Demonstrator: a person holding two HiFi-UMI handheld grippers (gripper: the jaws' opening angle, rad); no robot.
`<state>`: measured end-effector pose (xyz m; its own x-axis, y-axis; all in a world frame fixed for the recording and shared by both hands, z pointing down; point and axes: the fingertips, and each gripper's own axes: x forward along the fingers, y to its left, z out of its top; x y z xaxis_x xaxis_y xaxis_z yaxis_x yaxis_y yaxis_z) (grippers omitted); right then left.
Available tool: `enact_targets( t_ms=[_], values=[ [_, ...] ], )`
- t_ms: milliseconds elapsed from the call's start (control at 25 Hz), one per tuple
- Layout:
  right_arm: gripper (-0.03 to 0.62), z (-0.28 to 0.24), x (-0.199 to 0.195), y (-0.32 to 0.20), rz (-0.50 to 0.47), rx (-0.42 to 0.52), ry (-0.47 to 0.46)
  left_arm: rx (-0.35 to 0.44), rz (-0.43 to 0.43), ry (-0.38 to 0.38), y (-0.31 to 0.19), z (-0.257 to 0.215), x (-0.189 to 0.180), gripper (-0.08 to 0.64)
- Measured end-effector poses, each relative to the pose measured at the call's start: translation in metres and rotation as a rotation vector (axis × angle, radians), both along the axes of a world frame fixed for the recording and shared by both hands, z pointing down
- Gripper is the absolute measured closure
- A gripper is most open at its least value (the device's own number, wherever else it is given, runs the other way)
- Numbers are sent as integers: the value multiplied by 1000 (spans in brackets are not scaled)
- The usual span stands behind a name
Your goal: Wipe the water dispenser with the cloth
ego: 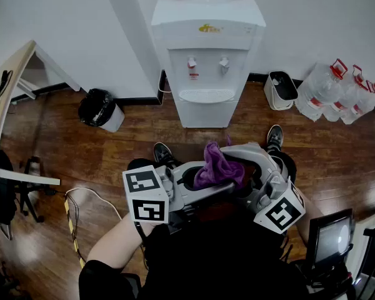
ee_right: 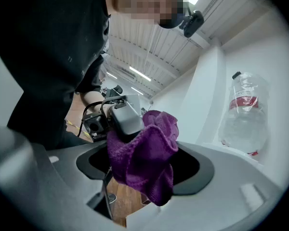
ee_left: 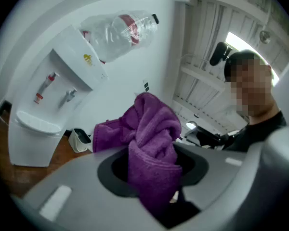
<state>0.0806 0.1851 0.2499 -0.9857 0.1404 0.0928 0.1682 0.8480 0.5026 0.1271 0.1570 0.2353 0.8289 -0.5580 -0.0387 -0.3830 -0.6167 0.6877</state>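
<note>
Left hand-held gripper (ee_left: pixel 156 179) pinches the cloth (ego: pixel 217 166) inside the right hand-held gripper's (ee_right: pixel 142 177) spread jaws, likely regripping before wiping the far water dispenser (ego: pixel 207 55).

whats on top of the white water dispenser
A clear plastic bottle with a red label stands on the white water dispenser. Its lower end, where it meets the dispenser's top, is covered and cannot be seen.

purple cloth bunched between two claws, short of the dispenser

the white water dispenser (ego: pixel 207 61) stood against the wall on a wooden floor (ego: pixel 144 136). nearer the person, the left claw (ego: pixel 195 179) and right claw (ego: pixel 242 167) met around a bunched purple cloth (ego: pixel 217 166), well apart from the dispenser. a black bin (ego: pixel 99 108) sat left of the dispenser, with a white bin (ego: pixel 281 90) and water bottles (ego: pixel 337 92) to its right.
</note>
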Motion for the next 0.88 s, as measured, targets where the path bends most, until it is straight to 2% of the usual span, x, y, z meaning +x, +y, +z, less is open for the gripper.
enact_targets(
  t_ms=[120, 240, 360, 440, 520, 600, 640, 680, 760, 800, 880],
  values=[
    [293, 12, 7, -29, -3, 18, 0, -17, 8, 14, -31, 15, 10, 366],
    [367, 19, 17, -50, -30, -30, 10, -43, 21, 45, -51, 23, 22, 318],
    [459, 12, 26, -74, -31, -100, 12, -17, 36, 59, -65, 19, 29, 220],
    [472, 4, 30, -89, -39, -113, -11, 2, 11, 56, -74, 15, 26, 174],
    [476, -2, 34, -104, -105, -5, -48, 28, -47, 36, -88, 10, 14, 169],
    [476, -11, 34, -123, -179, 119, -81, 75, -143, -16, -108, 3, -7, 169],
    [476, -19, 31, -135, -189, 134, -91, 103, -207, -48, -119, -1, -21, 169],
    [476, -29, 25, -149, -165, 91, -94, 130, -275, -79, -129, -4, -36, 170],
    [476, -57, 3, -177, -59, -125, -84, 175, -395, -129, -147, -13, -64, 175],
    [476, -70, -10, -187, -39, -198, -76, 195, -443, -153, -154, -18, -76, 192],
    [476, -83, -35, -193, -76, -219, -39, 239, -522, -208, -167, -29, -95, 214]
  ],
)
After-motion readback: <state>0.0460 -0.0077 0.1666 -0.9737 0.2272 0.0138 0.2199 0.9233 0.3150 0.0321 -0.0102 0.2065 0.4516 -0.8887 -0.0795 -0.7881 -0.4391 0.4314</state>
